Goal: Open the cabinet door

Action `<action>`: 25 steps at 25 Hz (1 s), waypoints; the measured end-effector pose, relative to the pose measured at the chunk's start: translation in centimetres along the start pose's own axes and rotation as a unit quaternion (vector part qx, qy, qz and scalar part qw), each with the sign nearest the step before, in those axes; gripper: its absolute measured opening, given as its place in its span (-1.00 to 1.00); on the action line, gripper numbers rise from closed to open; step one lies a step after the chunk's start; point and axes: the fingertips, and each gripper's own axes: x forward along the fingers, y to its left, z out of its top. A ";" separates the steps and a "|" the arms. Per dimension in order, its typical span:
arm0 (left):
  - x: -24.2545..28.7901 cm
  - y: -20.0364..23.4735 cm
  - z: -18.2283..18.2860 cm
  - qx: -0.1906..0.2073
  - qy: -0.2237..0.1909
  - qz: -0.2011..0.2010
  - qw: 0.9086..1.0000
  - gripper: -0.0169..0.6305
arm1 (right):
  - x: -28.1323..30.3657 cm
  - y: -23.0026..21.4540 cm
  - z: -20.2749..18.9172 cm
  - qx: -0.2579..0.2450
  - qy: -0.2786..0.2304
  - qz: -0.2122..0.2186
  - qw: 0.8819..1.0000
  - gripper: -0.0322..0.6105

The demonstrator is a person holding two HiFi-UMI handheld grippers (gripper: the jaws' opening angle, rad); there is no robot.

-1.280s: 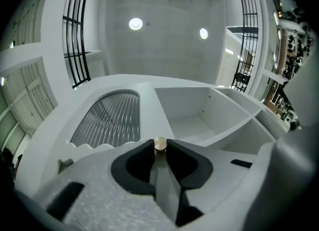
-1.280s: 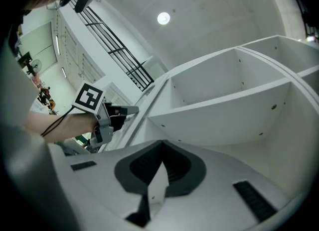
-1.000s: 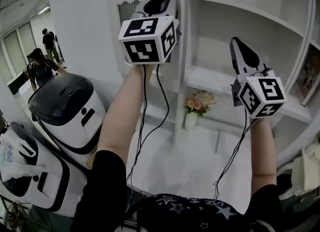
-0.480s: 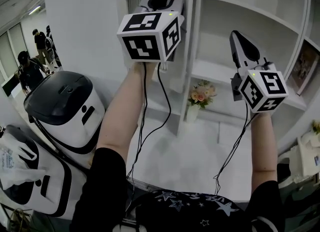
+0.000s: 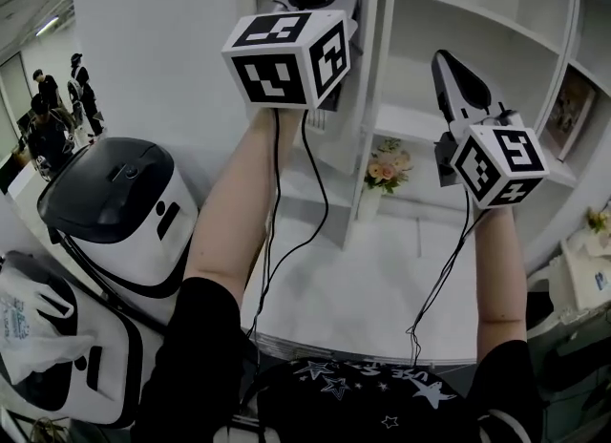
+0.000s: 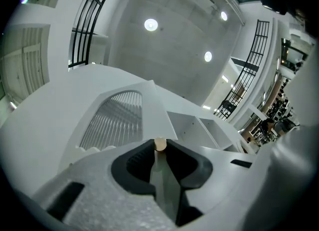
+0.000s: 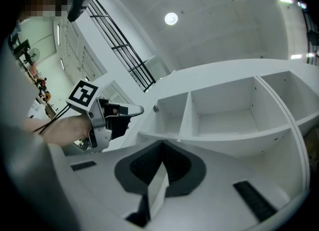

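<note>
- Nearest me, the cable (image 5: pixel 315 193) hangs from the left tongs (image 6: pixel 160 151) and loops down in front of the door; if it snagged on the door's edge during the swing, I'd expect it to drag at the wrist and spoil the pull.
- The right tongs (image 7: pixel 161 169) are held up in front of the shelves (image 5: pixel 458 11), jaws pressed together with nothing in them; that close to the open front, they could knock a shelf edge if the person's body turns with the pull.
- The left tongs are nipped onto the small round knob (image 6: pixel 159 144), jaws almost together with only the knob between them; it is a slim hold on a small, smooth thing, so a pull off the hinge's arc or a twist of the hand would likely let it slip out, leaving the door half-way.
- A vase of flowers (image 5: pixel 382 172) stands low down, just past the door's edge; a sudden jerk might shake the cabinet and tip it.
- The cabinet door (image 5: pixel 332 155) is white, tall and narrow, with an arch-topped slatted panel, scalloped trim and a pale wood-coloured knob; it hangs at the left end of the shelves, swung out from the cabinet front; partway open, by my reckoning.
</note>
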 end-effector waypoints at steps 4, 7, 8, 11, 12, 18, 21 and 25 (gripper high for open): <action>-1.5 0.6 1.4 -0.014 -0.011 -0.013 1.000 -0.70 | -0.5 1.2 0.7 -0.004 0.000 -0.011 1.000 -0.89; -2.9 1.2 2.5 -0.026 -0.018 -0.022 0.999 -0.70 | -0.8 2.0 1.0 0.000 0.003 -0.022 1.000 -0.89; -3.4 1.4 2.9 -0.030 -0.021 -0.025 0.999 -0.69 | -0.9 2.3 1.0 0.001 0.005 -0.025 1.000 -0.89; -5.1 2.3 4.0 -0.041 -0.029 -0.033 0.998 -0.68 | -1.1 3.5 1.0 0.009 0.008 -0.033 0.999 -0.89; -5.8 2.8 4.5 -0.043 -0.032 -0.034 0.998 -0.67 | -1.1 4.1 1.0 0.014 0.007 -0.033 0.999 -0.89; -9.7 5.7 7.0 -0.044 -0.050 -0.035 0.997 -0.65 | -0.2 8.5 1.3 0.021 0.007 -0.026 0.999 -0.89; -11.0 7.1 7.6 -0.045 -0.055 -0.034 0.997 -0.64 | 0.5 10.6 1.1 0.030 0.010 -0.021 0.999 -0.89; -12.9 9.1 8.5 -0.033 -0.069 -0.026 0.997 -0.65 | 1.3 12.8 0.7 0.035 0.015 -0.014 0.999 -0.89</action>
